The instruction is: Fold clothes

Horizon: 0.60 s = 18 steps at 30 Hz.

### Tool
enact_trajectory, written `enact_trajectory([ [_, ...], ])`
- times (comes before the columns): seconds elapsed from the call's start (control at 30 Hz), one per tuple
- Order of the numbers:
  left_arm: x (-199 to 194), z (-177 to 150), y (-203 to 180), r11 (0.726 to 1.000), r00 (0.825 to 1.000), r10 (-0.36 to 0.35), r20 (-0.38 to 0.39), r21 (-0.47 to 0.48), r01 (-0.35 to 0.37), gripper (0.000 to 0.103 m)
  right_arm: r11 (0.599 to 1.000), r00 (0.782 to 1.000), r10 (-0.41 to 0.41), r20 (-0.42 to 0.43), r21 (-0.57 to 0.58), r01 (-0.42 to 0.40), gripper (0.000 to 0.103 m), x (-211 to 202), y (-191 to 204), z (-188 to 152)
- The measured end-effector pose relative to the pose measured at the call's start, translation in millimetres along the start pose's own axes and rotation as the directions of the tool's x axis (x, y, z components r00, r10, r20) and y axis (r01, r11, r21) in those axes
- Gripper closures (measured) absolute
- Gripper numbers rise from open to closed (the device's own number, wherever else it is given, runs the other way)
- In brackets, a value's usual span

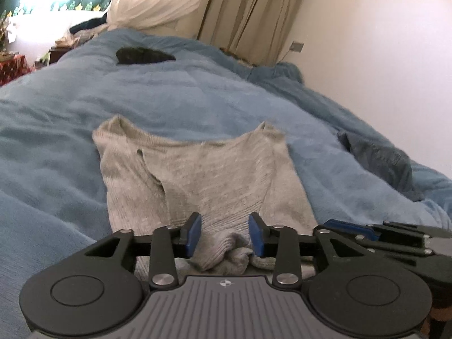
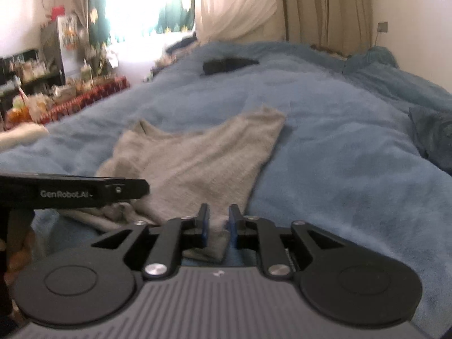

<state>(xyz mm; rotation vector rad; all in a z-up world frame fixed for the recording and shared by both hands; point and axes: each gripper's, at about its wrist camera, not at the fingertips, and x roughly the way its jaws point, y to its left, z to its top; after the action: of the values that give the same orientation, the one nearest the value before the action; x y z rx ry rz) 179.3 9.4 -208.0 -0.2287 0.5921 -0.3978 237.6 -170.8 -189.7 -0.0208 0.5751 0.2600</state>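
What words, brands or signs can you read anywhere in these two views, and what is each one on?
"GenRobot.AI": white lettering on the black side of the left gripper, seen in the right wrist view.
Small white mark on the right gripper body: a symbol, no readable text.
Items on the far shelves: too blurred to read.

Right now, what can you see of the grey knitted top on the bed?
The grey knitted top is a light heather-grey, ribbed-looking garment lying on the blue blanket, neckline and two shoulder points away from the cameras. One side is folded inward, leaving a diagonal seam. Its near hem is bunched between the blue pads of the left tool, which stand apart from it. The right tool straddles a near corner, with a gap showing by one pad.
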Motion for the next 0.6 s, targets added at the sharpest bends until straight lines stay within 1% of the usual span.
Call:
enact_trajectory([
  [0.07, -3, 1, 1, 1.000, 1.000, 0.003, 0.006, -0.003, -0.003, 0.061, 1.000, 1.000, -0.003, -0.027, -0.013, 0.002, 0.078, 6, 2, -10],
  [0.1, -2, -1, 3, 1.000, 1.000, 0.005, -0.012, -0.015, -0.005, 0.061, 1.000, 0.999, -0.001, -0.034, -0.010, 0.001, 0.078, 8, 1, -16],
  [0.13, -1, -3, 5, 1.000, 1.000, 0.006, -0.027, -0.022, -0.007, 0.061, 1.000, 0.999, 0.003, -0.034, -0.002, -0.003, 0.078, 10, -2, -23],
  [0.23, 0, -12, 7, 1.000, 0.999, 0.015, -0.046, 0.000, -0.015, 0.060, 1.000, 1.000, 0.019, -0.022, 0.019, -0.018, 0.078, 10, -10, -41],
  [0.33, 0, -18, 8, 0.999, 0.998, 0.022, -0.060, 0.026, -0.020, 0.059, 1.000, 1.000, 0.014, -0.012, 0.007, -0.014, 0.078, 10, -9, -45],
  [0.43, -3, -18, 11, 1.000, 0.998, 0.021, -0.067, 0.008, -0.021, 0.059, 1.000, 1.000, 0.004, 0.006, 0.002, -0.004, 0.078, 6, -7, -48],
  [0.47, -7, -17, 11, 1.000, 0.998, 0.025, -0.061, 0.004, -0.025, 0.059, 1.000, 1.000, 0.002, 0.014, 0.004, -0.002, 0.078, 3, -7, -49],
  [0.53, -20, -16, 11, 0.999, 0.999, 0.035, -0.021, -0.005, -0.035, 0.061, 0.999, 0.998, -0.005, 0.057, 0.042, 0.002, 0.076, -5, -9, -48],
  [0.6, -34, -14, 10, 0.999, 0.998, 0.049, 0.031, 0.014, -0.050, 0.061, 0.998, 0.996, -0.017, 0.090, 0.069, 0.011, 0.072, -11, -8, -46],
])
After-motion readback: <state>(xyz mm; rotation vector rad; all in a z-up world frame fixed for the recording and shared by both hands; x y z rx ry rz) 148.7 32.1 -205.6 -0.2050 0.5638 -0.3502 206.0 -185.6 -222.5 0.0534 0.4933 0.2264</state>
